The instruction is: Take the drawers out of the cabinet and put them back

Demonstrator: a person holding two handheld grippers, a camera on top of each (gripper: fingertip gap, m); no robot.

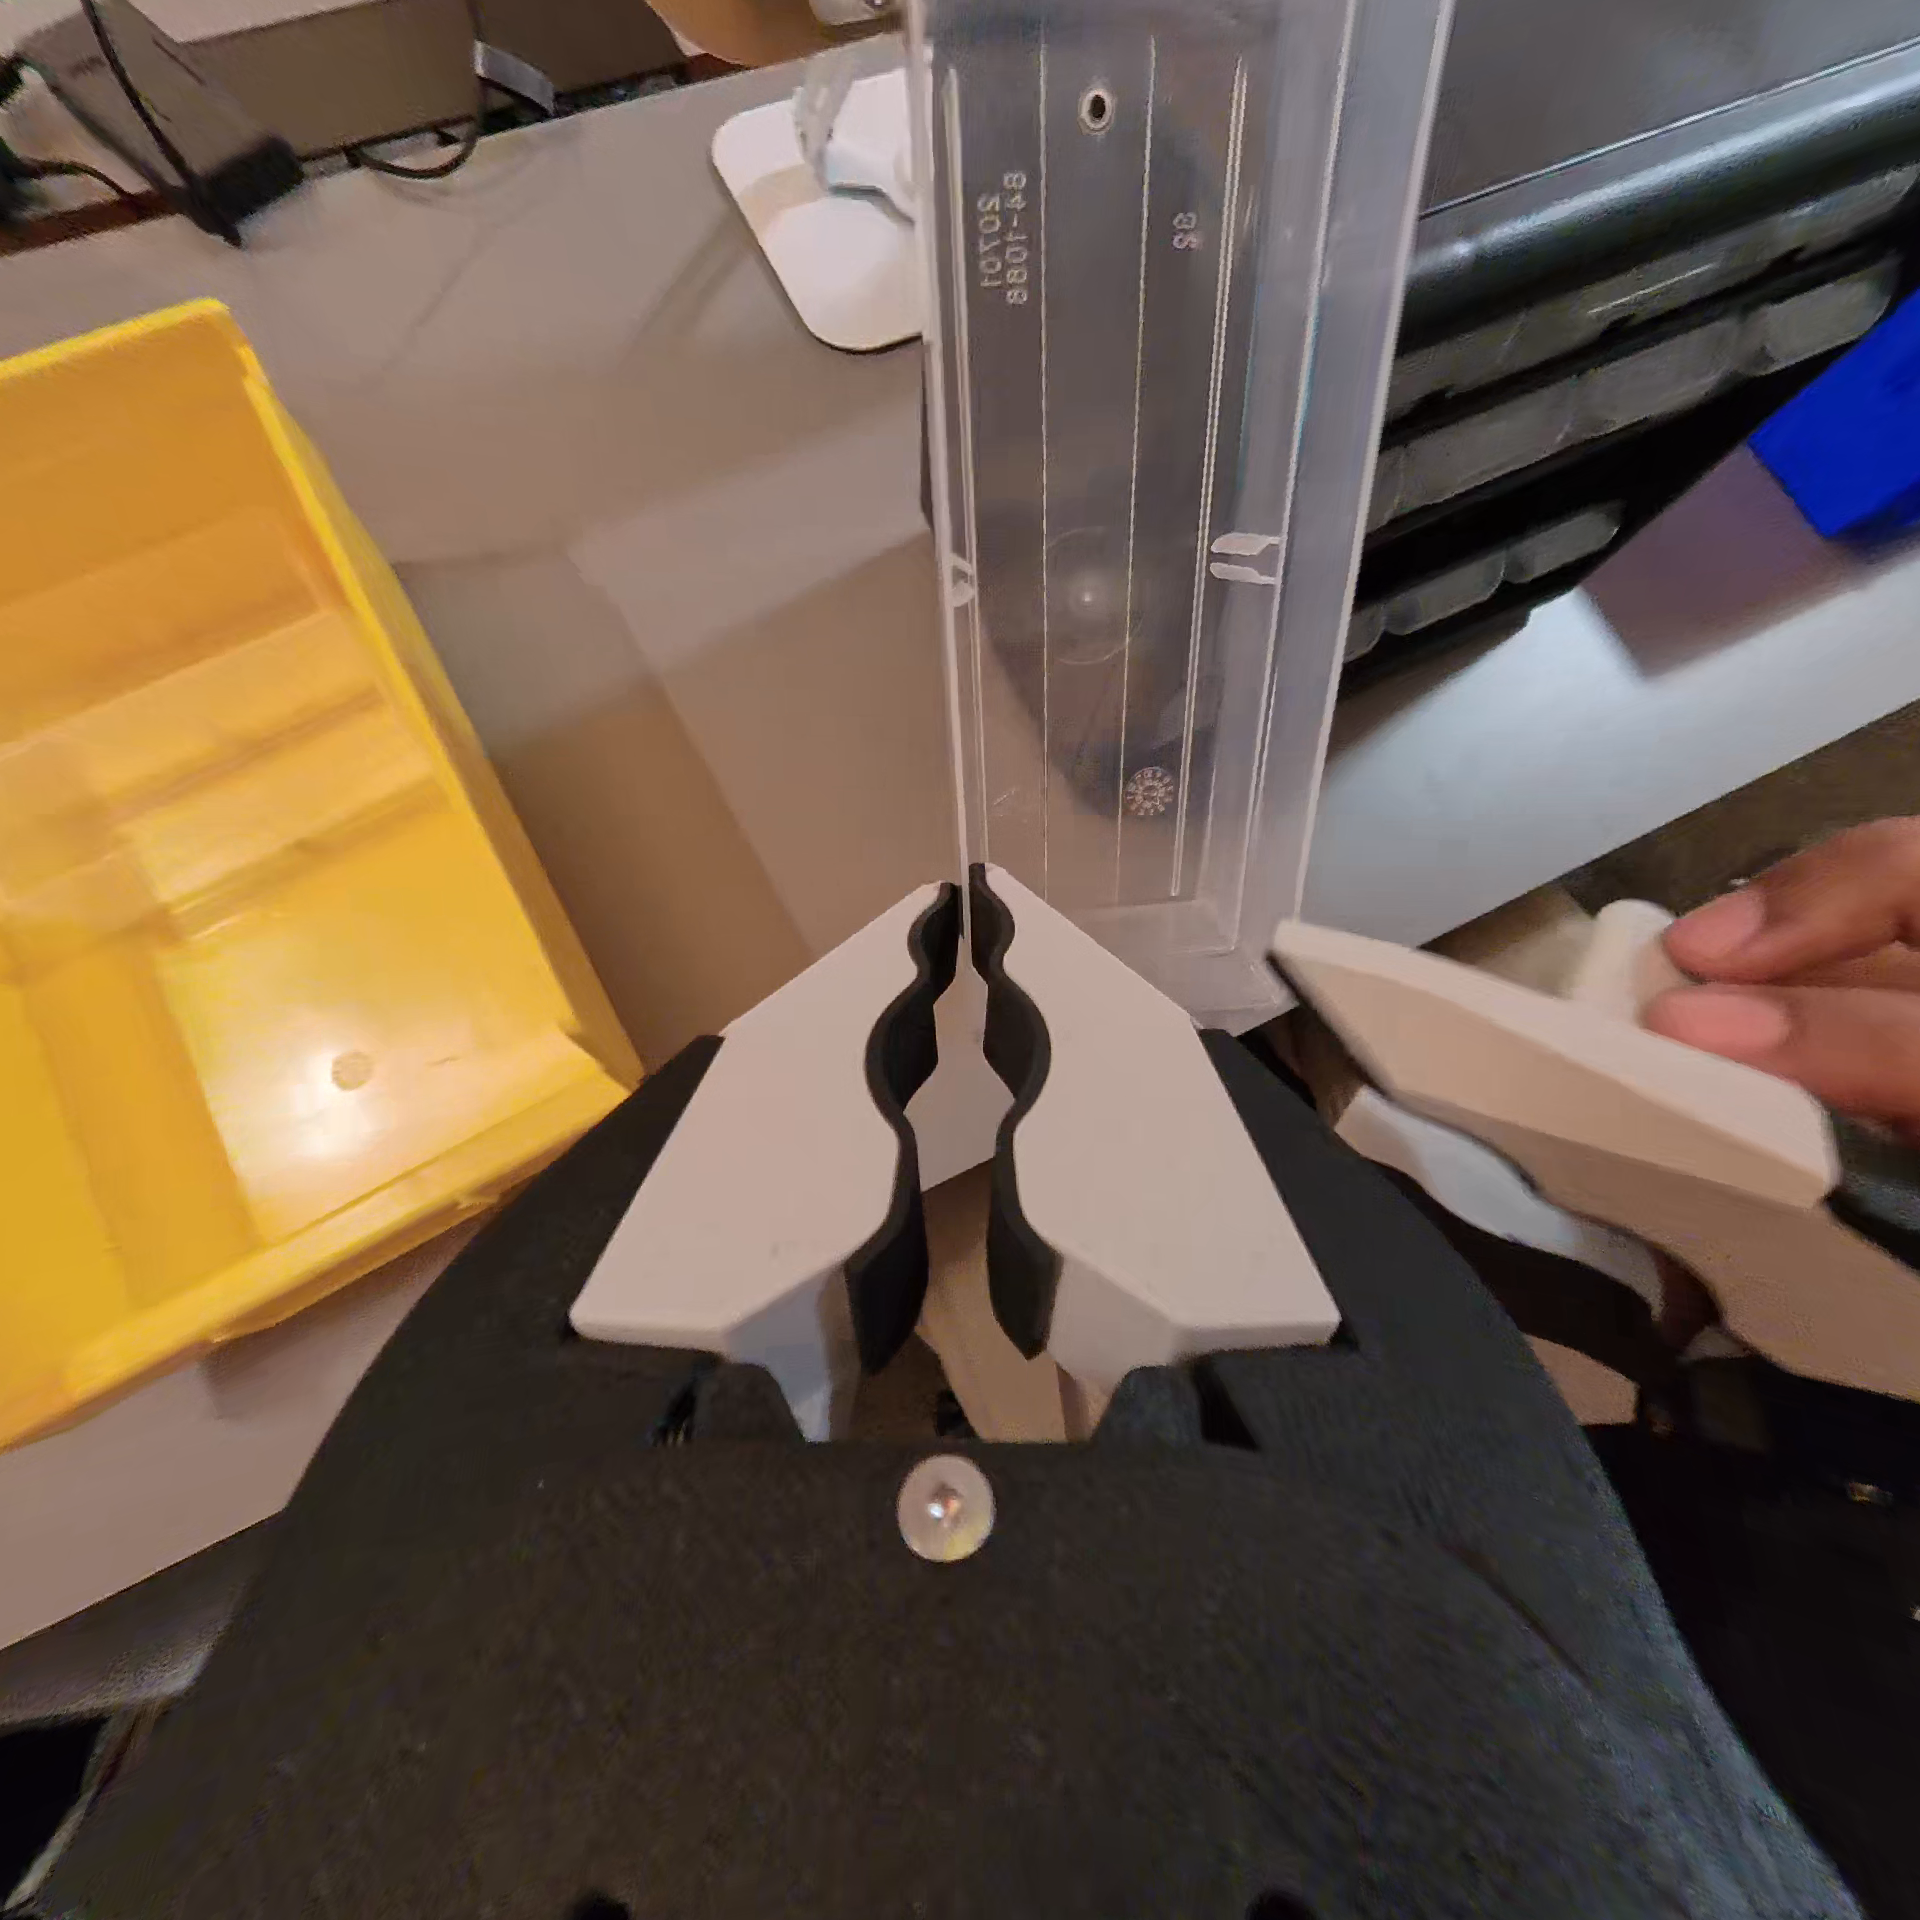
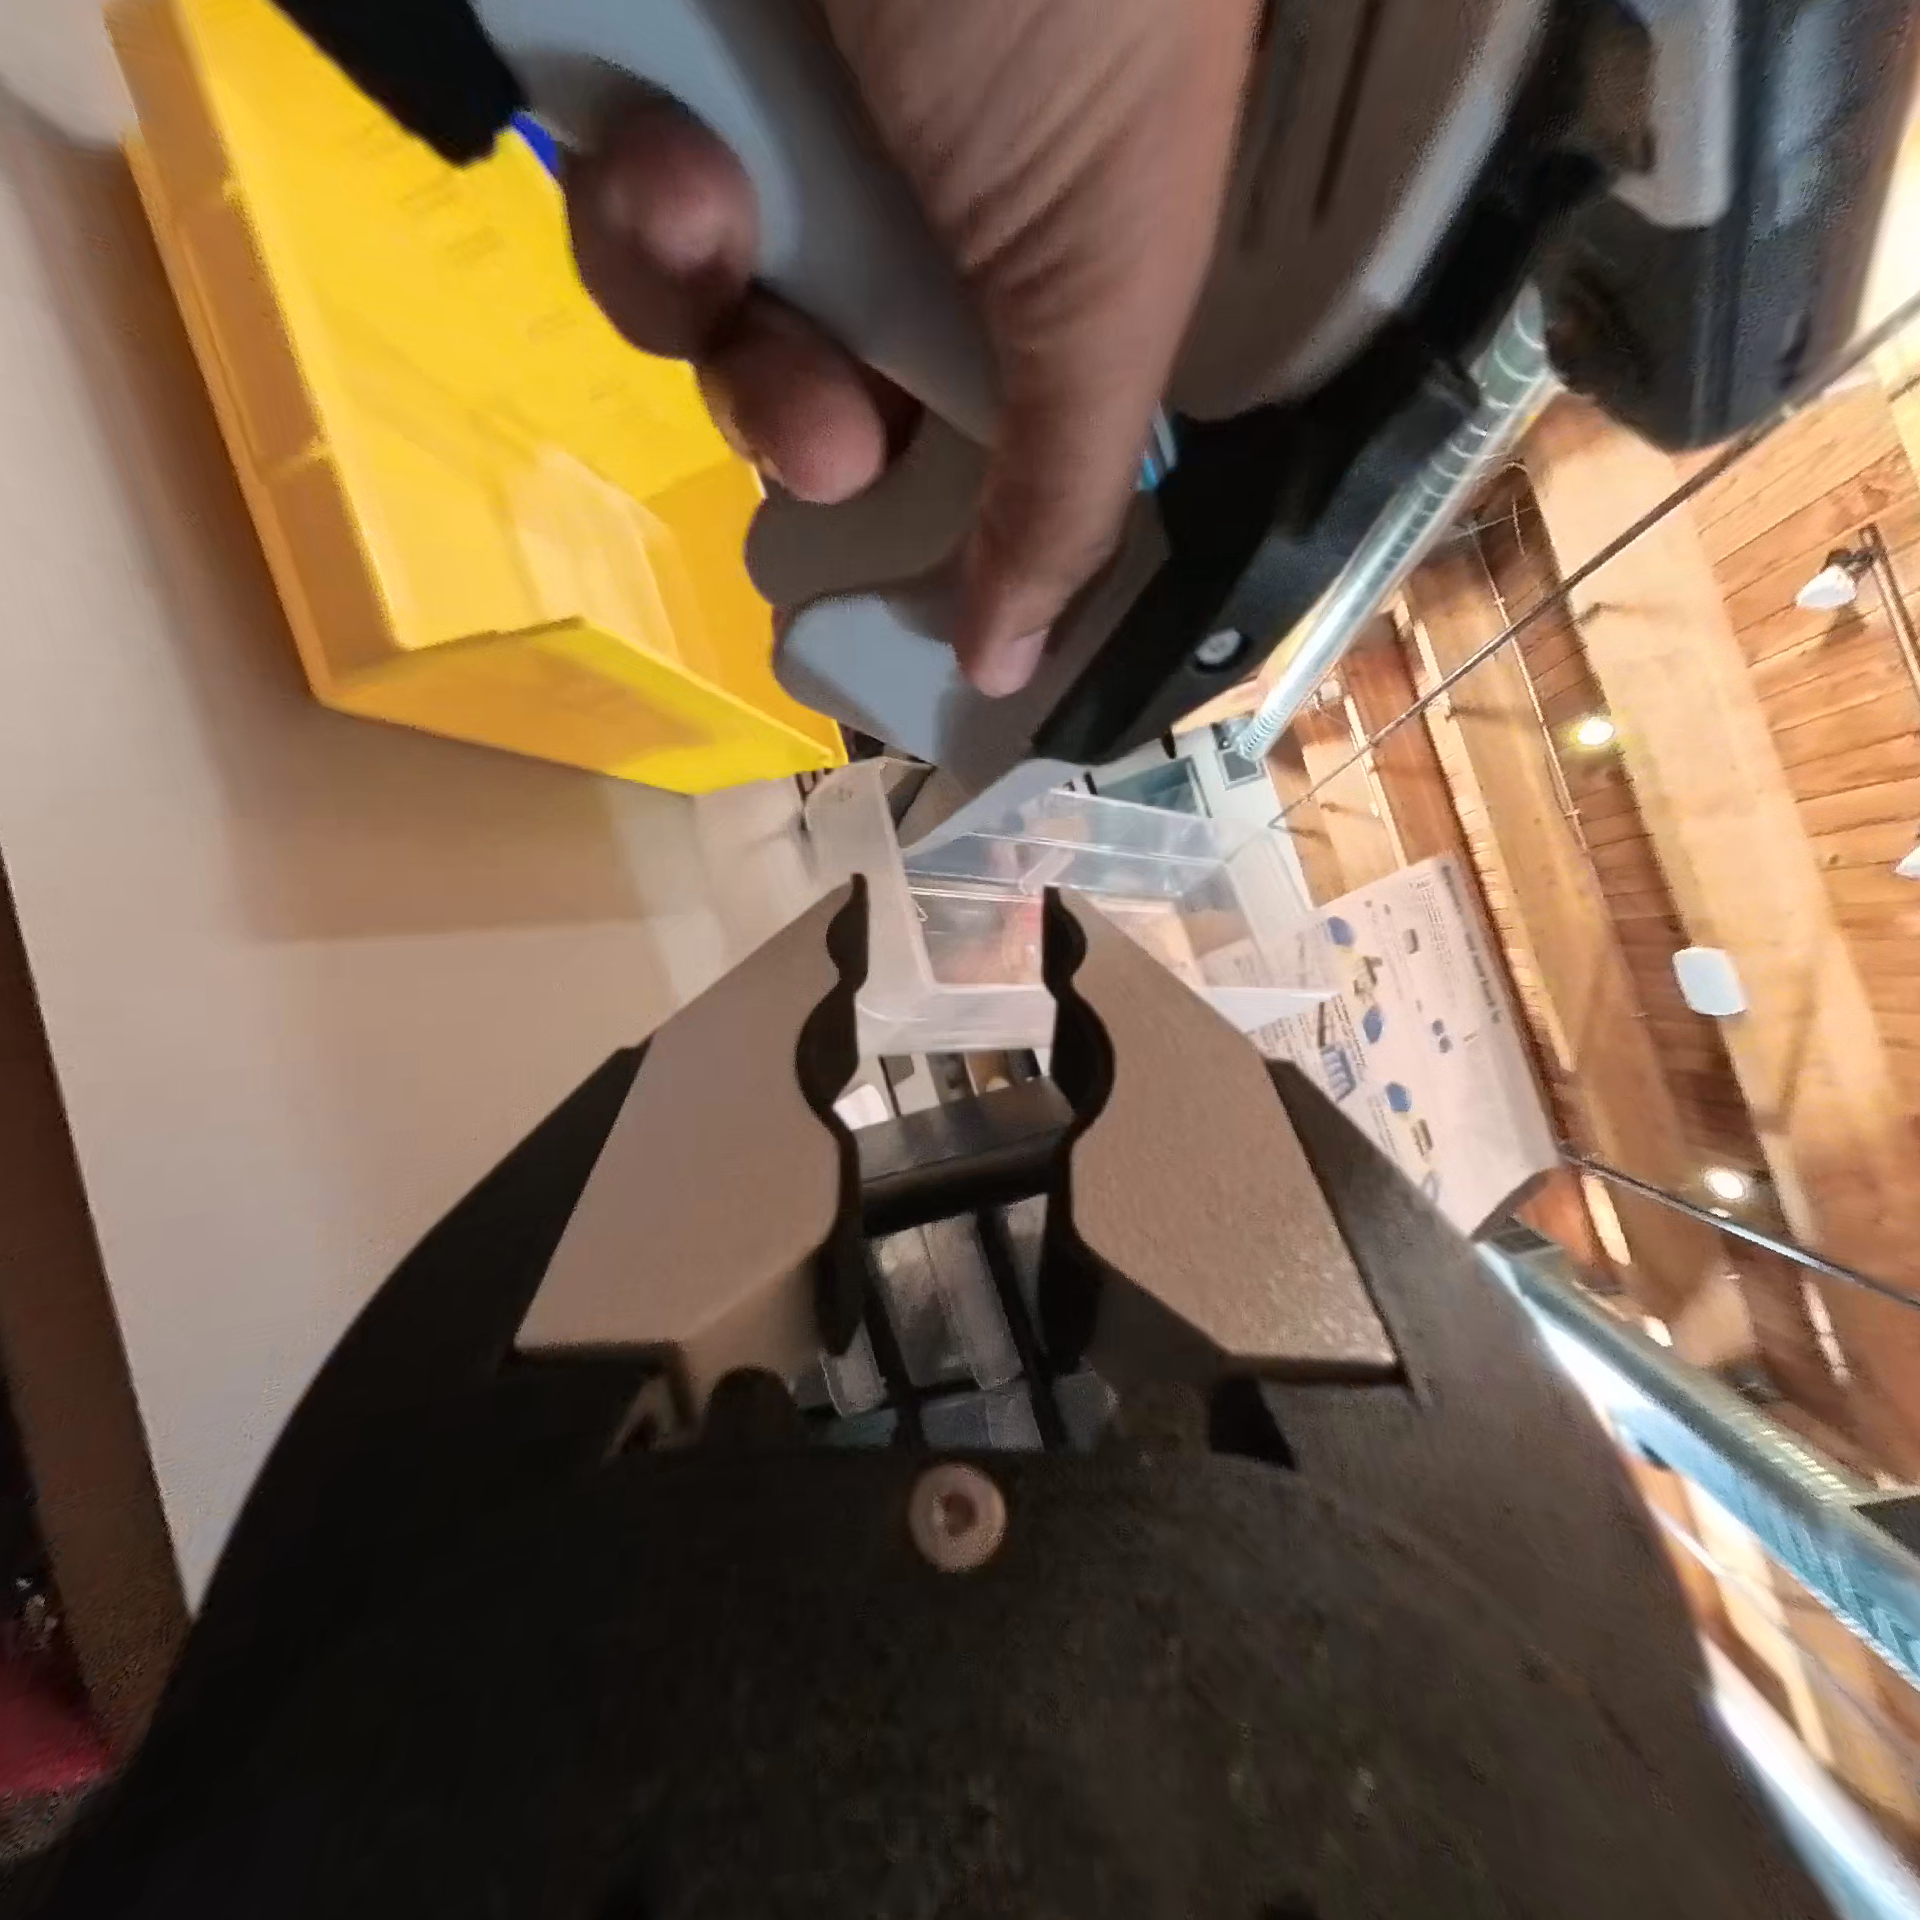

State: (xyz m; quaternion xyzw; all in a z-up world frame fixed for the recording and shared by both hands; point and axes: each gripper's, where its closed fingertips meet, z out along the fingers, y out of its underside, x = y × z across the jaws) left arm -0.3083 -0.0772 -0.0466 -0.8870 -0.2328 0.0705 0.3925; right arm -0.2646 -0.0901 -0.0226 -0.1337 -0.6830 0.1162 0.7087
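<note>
My left gripper (image 1: 964,894) is shut on the thin side wall of a clear plastic drawer (image 1: 1143,468) and holds it on end above the table. The black cabinet (image 1: 1558,364) with more drawers stands right behind it. My right gripper (image 2: 954,899) is open. The near end of the drawer (image 2: 935,977) lies between its jaws; I cannot tell whether they touch it. One of its fingers (image 1: 1455,1039) meets the drawer's lower right corner in the left wrist view. The cabinet (image 2: 966,1143) shows between the right fingers.
A yellow bin (image 1: 208,831) sits on the beige table (image 1: 675,675) left of the drawer; it also shows in the right wrist view (image 2: 468,416). A white stand base (image 1: 831,229) is behind the drawer, a blue bin (image 1: 1860,436) at the right. A metal shelf post (image 2: 1351,623) is nearby.
</note>
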